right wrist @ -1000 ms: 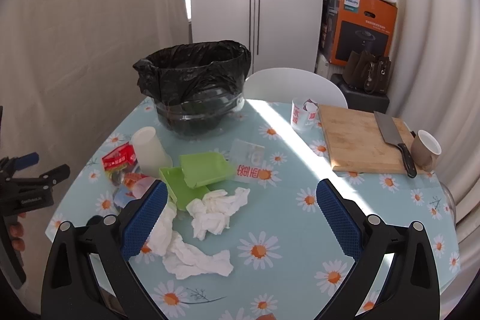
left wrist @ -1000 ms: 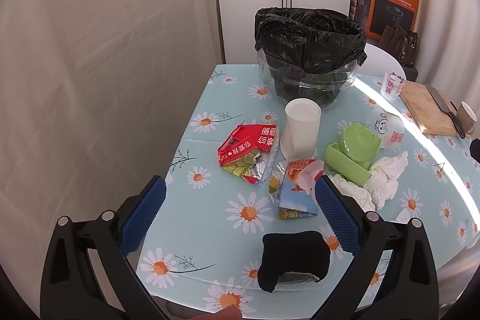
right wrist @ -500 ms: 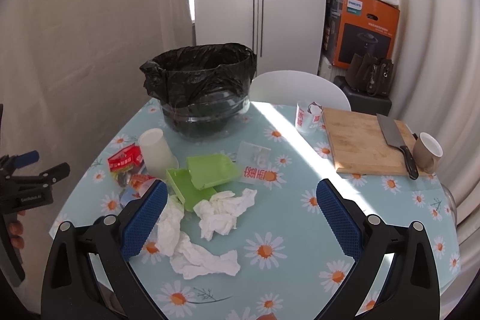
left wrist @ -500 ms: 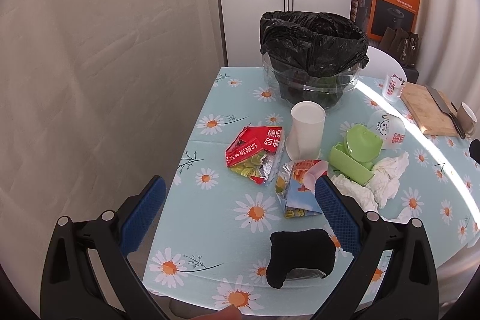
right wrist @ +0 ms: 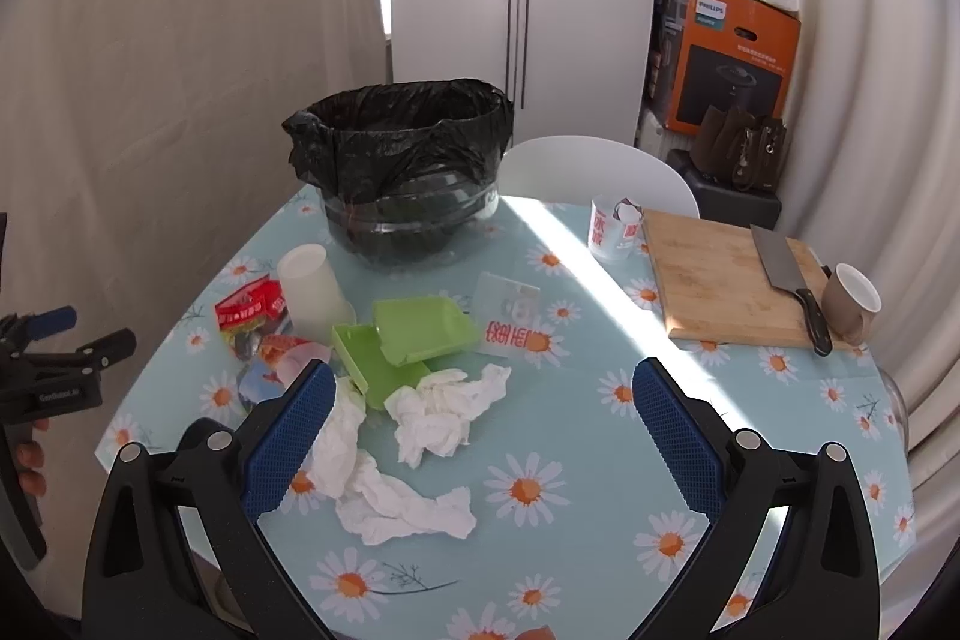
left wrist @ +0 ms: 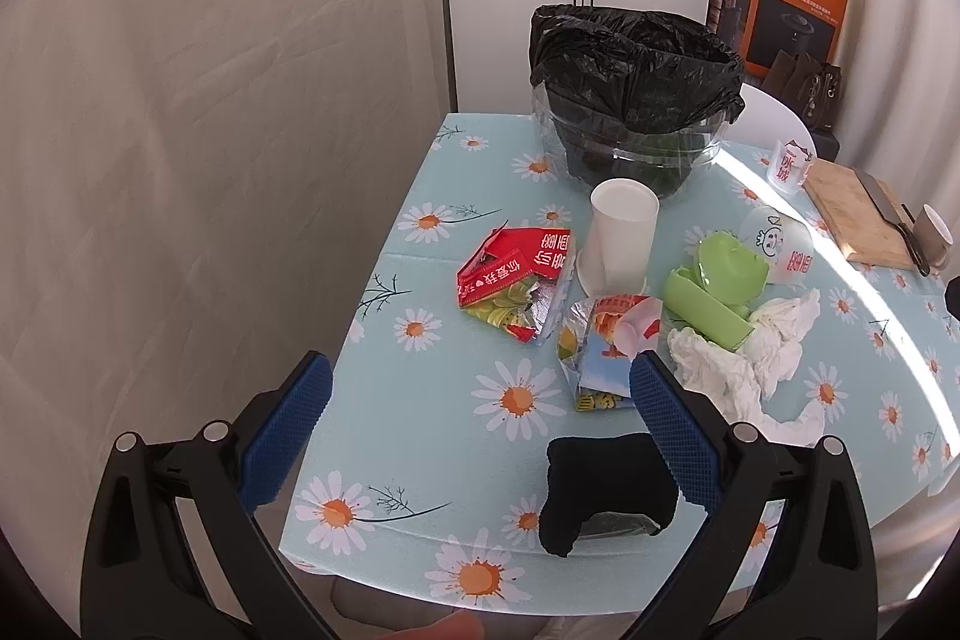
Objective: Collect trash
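Grippers [left wrist: 480,418] [right wrist: 480,418] spread above littered table [right wrist: 600,460]

Tablecloth [right wrist: 600,460] lt blue w/ daisies; bin liner [right wrist: 396,130] blk; box [right wrist: 414,334] green.

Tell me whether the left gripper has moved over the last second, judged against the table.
Yes. In its own wrist view the left gripper has pulled back: the table and black-lined bin look smaller and farther right than before. Its fingers stay wide open.
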A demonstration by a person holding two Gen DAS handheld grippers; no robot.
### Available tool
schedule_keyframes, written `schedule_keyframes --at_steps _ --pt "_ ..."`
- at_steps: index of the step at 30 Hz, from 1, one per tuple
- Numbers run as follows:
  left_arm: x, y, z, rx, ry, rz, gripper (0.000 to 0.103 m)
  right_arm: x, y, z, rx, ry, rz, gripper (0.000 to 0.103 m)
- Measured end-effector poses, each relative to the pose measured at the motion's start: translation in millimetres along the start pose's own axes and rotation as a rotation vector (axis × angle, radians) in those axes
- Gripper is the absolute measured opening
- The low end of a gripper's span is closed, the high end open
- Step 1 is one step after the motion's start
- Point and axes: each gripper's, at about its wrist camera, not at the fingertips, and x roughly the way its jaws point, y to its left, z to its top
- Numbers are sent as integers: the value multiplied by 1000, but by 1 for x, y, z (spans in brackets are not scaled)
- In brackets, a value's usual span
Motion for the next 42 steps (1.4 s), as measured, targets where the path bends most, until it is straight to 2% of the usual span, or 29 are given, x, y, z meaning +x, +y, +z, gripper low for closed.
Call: schedule_keyframes --at_steps 28,42 --pt "3 6 -2 5 10 23 97 8 -1 -4 25 8 -7 95" --pt "13 6 -4 21 44 9 97 14 -2 -7 31 30 -20 95"
